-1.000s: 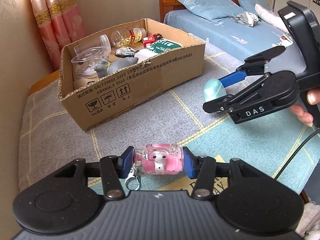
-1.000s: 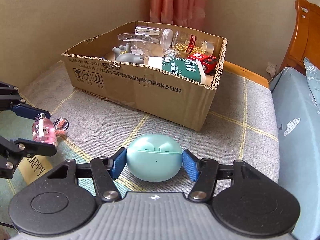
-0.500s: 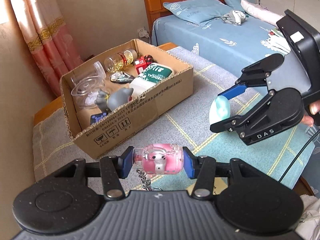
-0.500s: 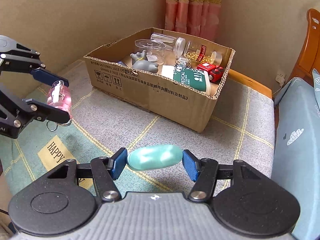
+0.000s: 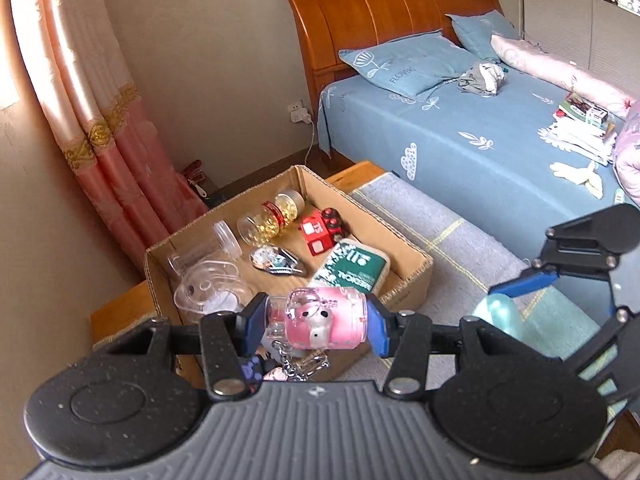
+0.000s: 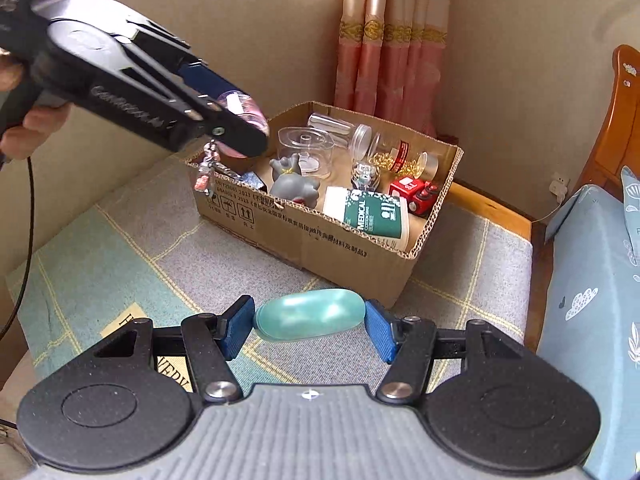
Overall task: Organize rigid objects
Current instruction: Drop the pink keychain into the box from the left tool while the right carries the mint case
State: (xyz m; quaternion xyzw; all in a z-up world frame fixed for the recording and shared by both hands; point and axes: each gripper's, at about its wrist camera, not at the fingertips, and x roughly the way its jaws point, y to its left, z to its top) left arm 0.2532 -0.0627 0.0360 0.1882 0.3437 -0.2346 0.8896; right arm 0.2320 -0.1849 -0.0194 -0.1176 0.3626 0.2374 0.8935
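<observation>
**Over the cardboard box: both grippers loaded**

Over on the left side, the left hand-held gripper (image 5: 316,322) is clamped on a little clear pink keychain bottle (image 5: 320,320) with a white pig-like figure inside, held sideways between the blue pads (image 5: 376,330). A chain with a small charm (image 6: 202,180) dangles under it. From the right wrist view that gripper sits up in the air above the near left corner of the cardboard box (image 6: 304,240), and you can see a bit of the person's hand (image 6: 30,120) wrapped round its handle.

The box sits on a grey and teal checked mat (image 6: 132,248) and it's already pretty full. Going left to right inside: a grey elephant-ish figure (image 6: 294,184), a clear plastic container (image 6: 306,148), a clear jar lying on its side with gold bits in it (image 6: 400,158), a green and white pack marked MEDICAL (image 6: 372,212) leaning at the front wall, and a red toy car (image 6: 414,194) in the right corner.

Further right, the right hand-held gripper (image 6: 310,322) is squeezing a mint-green earbud case (image 6: 310,314) end to end between its pads, hanging clear of the mat just in front of the box's near right corner.

Past all that on the right there's a bed (image 5: 480,148) with blue sheets and a wooden headboard.
</observation>
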